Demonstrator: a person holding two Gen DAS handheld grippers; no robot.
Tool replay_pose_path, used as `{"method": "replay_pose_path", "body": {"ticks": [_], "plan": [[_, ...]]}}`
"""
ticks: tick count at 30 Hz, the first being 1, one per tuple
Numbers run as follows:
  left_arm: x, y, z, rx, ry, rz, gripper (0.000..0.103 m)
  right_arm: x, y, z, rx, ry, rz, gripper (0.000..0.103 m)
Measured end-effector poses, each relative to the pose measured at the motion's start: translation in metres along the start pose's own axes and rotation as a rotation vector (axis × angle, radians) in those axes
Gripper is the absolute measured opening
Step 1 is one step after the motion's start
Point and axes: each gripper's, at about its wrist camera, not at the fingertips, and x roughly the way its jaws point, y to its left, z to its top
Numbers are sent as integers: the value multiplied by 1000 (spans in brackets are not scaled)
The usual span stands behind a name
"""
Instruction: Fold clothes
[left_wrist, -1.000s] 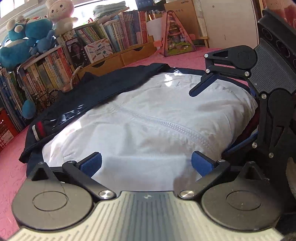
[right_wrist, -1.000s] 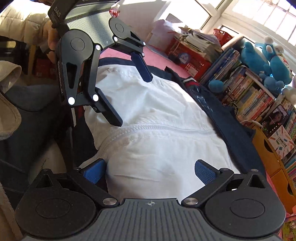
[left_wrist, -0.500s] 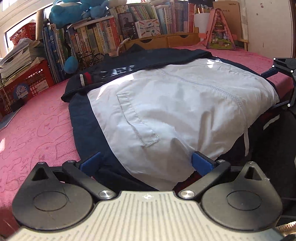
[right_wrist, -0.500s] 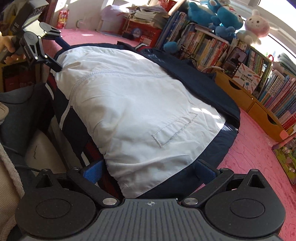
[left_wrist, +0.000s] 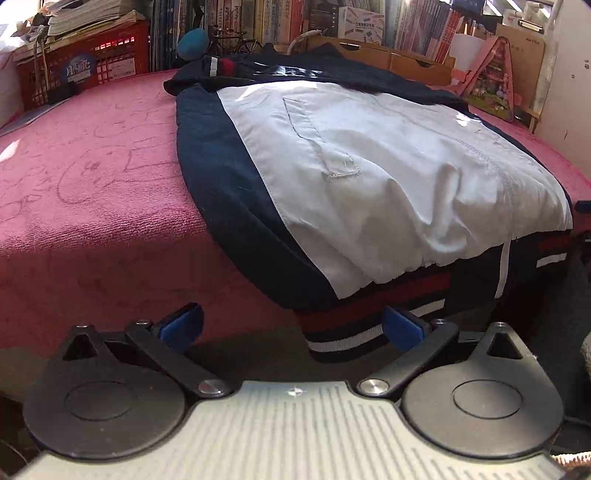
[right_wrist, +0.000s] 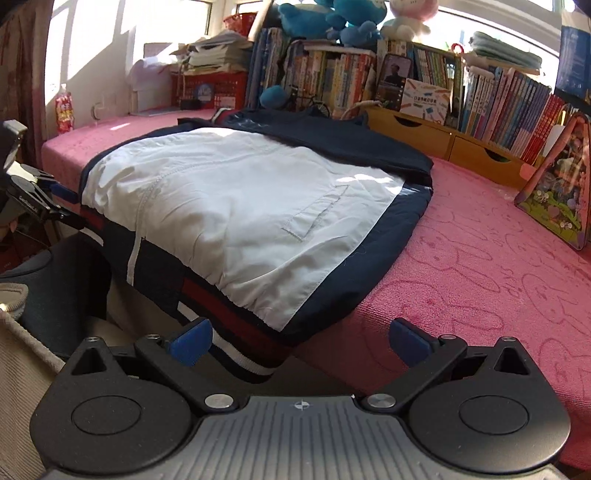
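A navy and white jacket (left_wrist: 369, 177) lies spread on the pink table cover (left_wrist: 92, 192), white panel up, its red, white and navy striped hem (left_wrist: 351, 332) hanging over the near edge. My left gripper (left_wrist: 291, 328) is open at the jacket's near left corner, the hem partly between its blue pads. From the right wrist view the same jacket (right_wrist: 240, 206) fills the middle. My right gripper (right_wrist: 299, 339) is open at its near right corner, with the striped hem (right_wrist: 240, 354) beside its left pad. The left gripper (right_wrist: 55, 203) shows at the far left edge.
Books (right_wrist: 498, 92), wooden drawers (right_wrist: 424, 129) and blue plush toys (right_wrist: 332, 18) line the back. A red crate (left_wrist: 85, 70) with paper stacks stands at back left, a pink triangular box (right_wrist: 557, 192) at back right. Bare pink cover lies on both sides of the jacket.
Both grippers have pulled back from over the white panel and apart, to the jacket's two near hem corners. The jacket lies flat and has not moved.
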Motion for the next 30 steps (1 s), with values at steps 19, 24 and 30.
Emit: {"method": "replay_pose_path", "body": {"ticks": [19,24,30], "plan": [[-49,-20,28,-154,-173,-444,71,-4,-9,21,604,-97,354,43],[-44,-33,89,-58,-305,-493,77,5,-26,81,627,-204,426,42],[24,-37,151,-43,-238,-308,77,108,-51,143,657,-129,319,42]]}}
